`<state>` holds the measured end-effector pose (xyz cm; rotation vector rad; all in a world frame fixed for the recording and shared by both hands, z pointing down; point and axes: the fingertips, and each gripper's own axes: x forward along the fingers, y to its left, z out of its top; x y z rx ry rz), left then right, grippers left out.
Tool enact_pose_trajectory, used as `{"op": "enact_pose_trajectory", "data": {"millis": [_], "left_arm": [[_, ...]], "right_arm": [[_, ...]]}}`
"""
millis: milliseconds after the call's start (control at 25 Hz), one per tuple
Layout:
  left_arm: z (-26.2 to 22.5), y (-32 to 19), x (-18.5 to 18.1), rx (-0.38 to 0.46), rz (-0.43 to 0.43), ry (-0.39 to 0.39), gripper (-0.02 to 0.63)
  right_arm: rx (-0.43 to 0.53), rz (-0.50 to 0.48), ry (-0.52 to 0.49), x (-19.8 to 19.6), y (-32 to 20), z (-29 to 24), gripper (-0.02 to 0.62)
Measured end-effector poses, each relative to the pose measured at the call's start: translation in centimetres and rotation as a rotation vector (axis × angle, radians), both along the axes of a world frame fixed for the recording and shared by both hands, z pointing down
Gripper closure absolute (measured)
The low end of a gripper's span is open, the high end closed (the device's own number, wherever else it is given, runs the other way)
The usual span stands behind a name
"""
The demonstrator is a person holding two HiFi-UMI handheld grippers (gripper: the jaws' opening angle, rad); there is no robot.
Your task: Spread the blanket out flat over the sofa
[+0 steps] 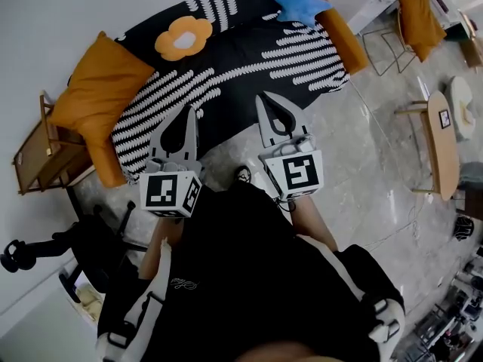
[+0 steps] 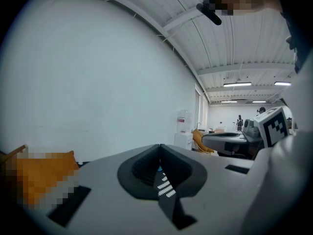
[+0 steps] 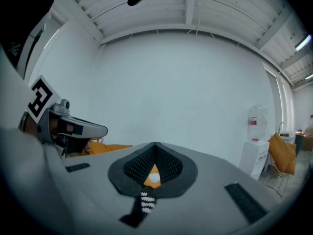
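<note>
Black blanket [image 1: 249, 51] with white dashed stripes, spread across the seat and back of the sofa [image 1: 346, 36], its near edge hanging over the sofa's front. On top of it, toward the sofa's left end, an orange-and-white flower cushion [image 1: 183, 38]; at the sofa's right end, a blue star cushion [image 1: 300, 2]. A big orange cushion [image 1: 98, 89] propped at the sofa's left end, partly over the blanket's corner. Just beyond that end, a wooden side table [image 1: 34, 157].

Left gripper [image 1: 191, 110] held level in front of the sofa, tip over the blanket's hanging edge, fingers [image 2: 98, 180] closed tip to tip with nothing between. Right gripper [image 1: 262, 96] beside it, also before the sofa's front, fingers [image 3: 205, 180] likewise pressed together and empty. Through the gap behind each closed tip, only a sliver of striped blanket, and in the right gripper view a bit of the flower cushion.
</note>
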<state>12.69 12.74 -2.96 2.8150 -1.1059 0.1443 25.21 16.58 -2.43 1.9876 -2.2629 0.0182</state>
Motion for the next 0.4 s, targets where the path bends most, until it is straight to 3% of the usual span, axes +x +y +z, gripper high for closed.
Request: {"op": "enact_pose_trajectory", "data": {"millis": [400], "left_arm": [[-0.2, 0.0, 1.0, 0.006, 0.006, 0.0, 0.583]], "right_arm": [[0.017, 0.01, 0.006, 1.2, 0.3, -0.7, 0.588]]}}
